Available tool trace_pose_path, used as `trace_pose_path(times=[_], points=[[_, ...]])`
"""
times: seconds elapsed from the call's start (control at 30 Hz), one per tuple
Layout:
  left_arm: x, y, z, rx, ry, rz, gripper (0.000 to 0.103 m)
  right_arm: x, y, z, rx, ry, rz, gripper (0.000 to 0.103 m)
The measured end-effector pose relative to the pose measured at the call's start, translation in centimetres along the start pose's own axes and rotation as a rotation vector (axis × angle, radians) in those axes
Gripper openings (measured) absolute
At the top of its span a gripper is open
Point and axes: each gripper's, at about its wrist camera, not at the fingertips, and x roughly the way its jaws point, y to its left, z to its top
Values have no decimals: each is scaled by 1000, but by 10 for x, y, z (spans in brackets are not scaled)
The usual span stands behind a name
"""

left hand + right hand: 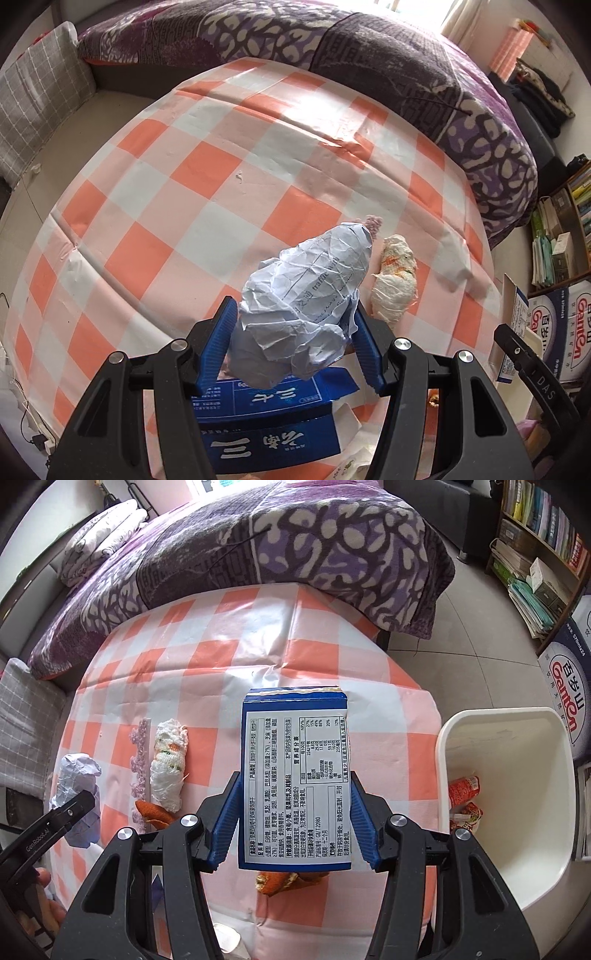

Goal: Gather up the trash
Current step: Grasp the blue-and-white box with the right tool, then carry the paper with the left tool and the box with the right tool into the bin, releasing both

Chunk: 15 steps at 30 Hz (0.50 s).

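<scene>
My left gripper [293, 314] is shut on a crumpled white paper ball [306, 295] and holds it above the checked tablecloth [207, 166]. The ball also shows in the right wrist view [79, 794] at far left. My right gripper [293, 794] is shut on a blue carton [295, 775] with its printed label facing me, held above the table. A blue carton also shows low in the left wrist view [273, 428]. A white bin [517, 849] stands to the right of the table, with red wrappers [463, 801] inside.
A white knitted roll [170, 764] and a purple lace strip [139, 760] lie on the cloth at left, with orange peel [151, 814] near them and more peel [277, 880] under the carton. A bed with a purple quilt [258, 554] lies behind. Bookshelves [535, 554] stand at right.
</scene>
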Motion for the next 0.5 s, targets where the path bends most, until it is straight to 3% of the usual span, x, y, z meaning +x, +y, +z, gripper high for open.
trace_pose_path(times=[0.5], points=[[-2,-88,-21,136,8,-66,59,-28,-91,10,154,-32,-62,52]])
